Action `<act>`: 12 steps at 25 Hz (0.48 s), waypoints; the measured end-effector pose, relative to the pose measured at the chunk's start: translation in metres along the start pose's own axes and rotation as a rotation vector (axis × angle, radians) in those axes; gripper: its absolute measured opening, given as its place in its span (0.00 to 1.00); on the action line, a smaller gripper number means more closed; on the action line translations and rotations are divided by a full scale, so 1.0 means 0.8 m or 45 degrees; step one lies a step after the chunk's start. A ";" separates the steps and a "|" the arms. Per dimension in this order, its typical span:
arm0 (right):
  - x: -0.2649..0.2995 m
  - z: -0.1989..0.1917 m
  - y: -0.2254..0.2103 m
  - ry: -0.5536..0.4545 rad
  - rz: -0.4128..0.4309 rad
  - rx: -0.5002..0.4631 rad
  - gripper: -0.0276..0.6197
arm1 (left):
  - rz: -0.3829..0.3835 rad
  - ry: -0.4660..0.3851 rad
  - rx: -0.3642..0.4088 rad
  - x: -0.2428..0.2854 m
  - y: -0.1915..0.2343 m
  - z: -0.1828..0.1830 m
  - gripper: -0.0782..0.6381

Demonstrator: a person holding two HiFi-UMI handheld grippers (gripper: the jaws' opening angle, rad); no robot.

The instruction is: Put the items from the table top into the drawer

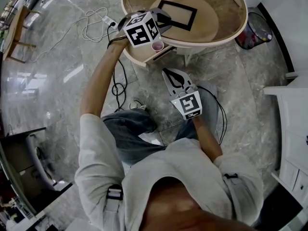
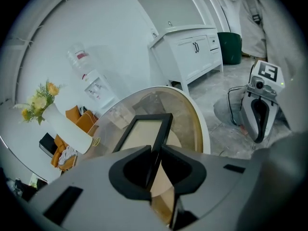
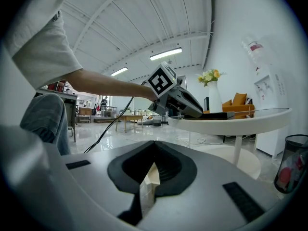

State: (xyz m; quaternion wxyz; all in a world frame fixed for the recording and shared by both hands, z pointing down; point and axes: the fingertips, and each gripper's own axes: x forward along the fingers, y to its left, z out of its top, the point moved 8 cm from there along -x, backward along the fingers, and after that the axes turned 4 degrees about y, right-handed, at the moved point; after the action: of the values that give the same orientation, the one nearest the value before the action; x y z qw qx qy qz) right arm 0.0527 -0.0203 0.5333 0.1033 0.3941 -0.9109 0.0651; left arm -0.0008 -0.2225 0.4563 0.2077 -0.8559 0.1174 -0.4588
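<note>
While your left fingers [image 2: 139, 152] clamp the frame [image 2: 161, 129] by the thin rail between them, judge it light, stiff, likely fragile; your right fingers [image 3: 173, 169] sit together, empty.

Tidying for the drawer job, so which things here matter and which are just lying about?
Job: black rectangular picture frame, gripped by the left gripper; pale wooden drawer; oval glass-topped table.
Lying about: dark round waste bin; white floor cables; white cabinet.

Frame [image 1: 177, 14] black, beige inside. Table [image 1: 226, 13] brown, cream rim. Floor [image 1: 62, 61] grey marbled. Flowers [image 2: 41, 97] yellow. Bin [image 2: 232, 46] green.
</note>
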 end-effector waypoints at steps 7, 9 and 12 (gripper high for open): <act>-0.002 0.003 0.002 -0.013 0.014 0.007 0.08 | 0.051 0.003 0.006 -0.015 -0.005 0.011 0.16; -0.003 0.002 0.003 -0.015 0.019 0.007 0.08 | 0.022 0.004 0.010 -0.014 -0.005 0.010 0.16; -0.006 0.000 0.002 -0.013 0.018 0.011 0.08 | 0.001 -0.004 0.028 -0.013 -0.006 0.007 0.17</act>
State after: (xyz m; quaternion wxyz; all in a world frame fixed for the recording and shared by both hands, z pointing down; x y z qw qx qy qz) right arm 0.0543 -0.0157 0.5323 0.0964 0.3883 -0.9140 0.0676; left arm -0.0018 -0.2127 0.4486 0.2175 -0.8542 0.1124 -0.4587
